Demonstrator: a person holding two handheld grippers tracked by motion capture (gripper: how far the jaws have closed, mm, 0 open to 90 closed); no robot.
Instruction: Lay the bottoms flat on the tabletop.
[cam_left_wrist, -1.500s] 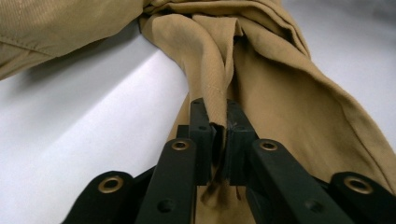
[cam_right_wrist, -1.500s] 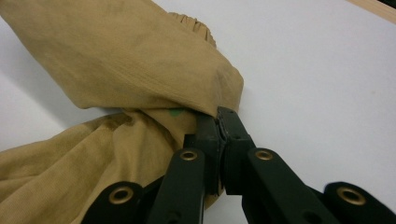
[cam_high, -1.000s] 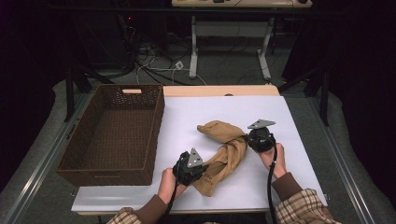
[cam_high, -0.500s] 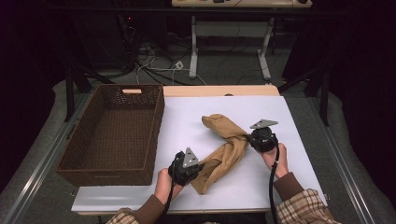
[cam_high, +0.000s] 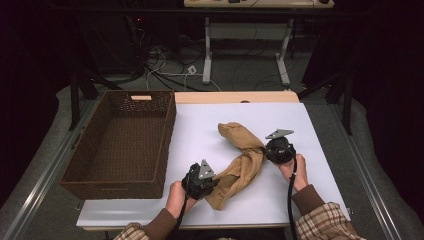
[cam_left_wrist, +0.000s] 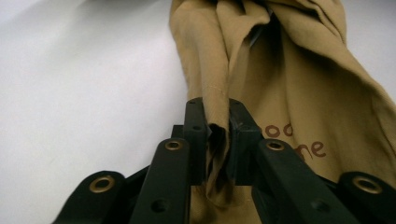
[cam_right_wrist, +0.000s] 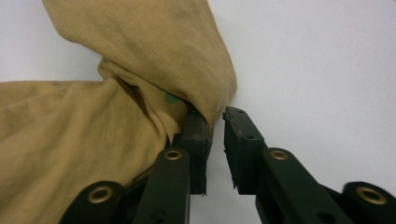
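Both grippers, left (cam_high: 210, 181) at seven o'clock and right (cam_high: 270, 149) at three, have just been opening off the tan garment (cam_high: 242, 162), fingers slightly parted; regripping seems next.

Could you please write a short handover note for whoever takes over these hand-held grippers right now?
Left hand-held gripper: jaws have just been opening, a fold of the tan garment between them, pads barely apart.
Right hand-held gripper: jaws have just been opening; the garment's edge lies against one jaw, no longer pinched.
Garment: bunched in a twisted strip on the white table.
Wicker basket: at the table's left, nothing in it.
Done: garment set down on the table.
Left: probably fold it and put it in the basket.
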